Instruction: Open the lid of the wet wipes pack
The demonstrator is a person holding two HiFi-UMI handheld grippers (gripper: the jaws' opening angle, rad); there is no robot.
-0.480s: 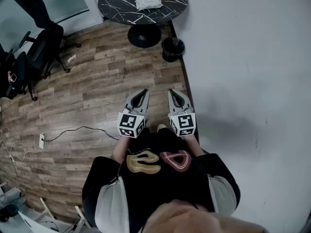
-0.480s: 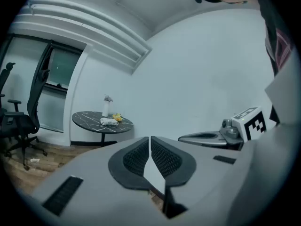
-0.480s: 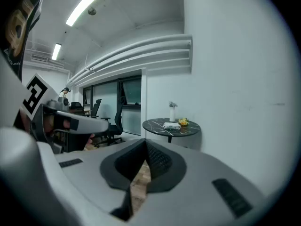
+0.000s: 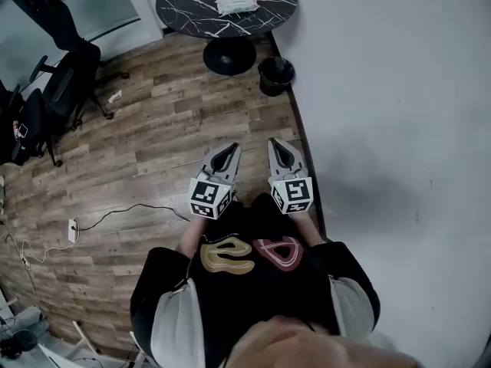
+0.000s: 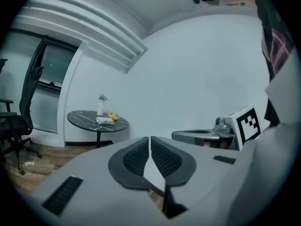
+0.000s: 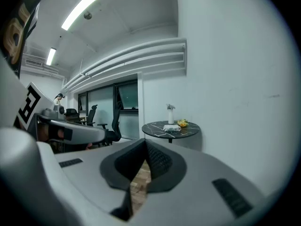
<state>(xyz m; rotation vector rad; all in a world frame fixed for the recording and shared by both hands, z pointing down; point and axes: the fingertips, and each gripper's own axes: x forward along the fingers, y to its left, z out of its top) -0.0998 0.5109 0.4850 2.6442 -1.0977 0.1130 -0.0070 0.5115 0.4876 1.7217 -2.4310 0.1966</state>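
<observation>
The white wet wipes pack [image 4: 235,4] lies flat on a round black marble table [image 4: 184,6], far ahead at the top of the head view. It also shows small in the left gripper view [image 5: 105,120] and the right gripper view [image 6: 171,127]. I cannot make out its lid at this distance. My left gripper [image 4: 230,149] and right gripper [image 4: 275,142] are held side by side in front of the person's body, well short of the table. Both point toward it. Both are shut with nothing between the jaws [image 5: 150,138] [image 6: 145,141].
A black bin [image 4: 276,75] stands on the wooden floor beside the table's pedestal base [image 4: 229,55]. Office chairs [image 4: 65,75] stand at the left and a cable [image 4: 130,205] trails over the floor. A white wall [image 4: 399,129] runs along the right. A bottle [image 6: 170,113] and something yellow [image 6: 182,123] share the table.
The head view has shifted very slightly. Both grippers stay side by side and shut.
</observation>
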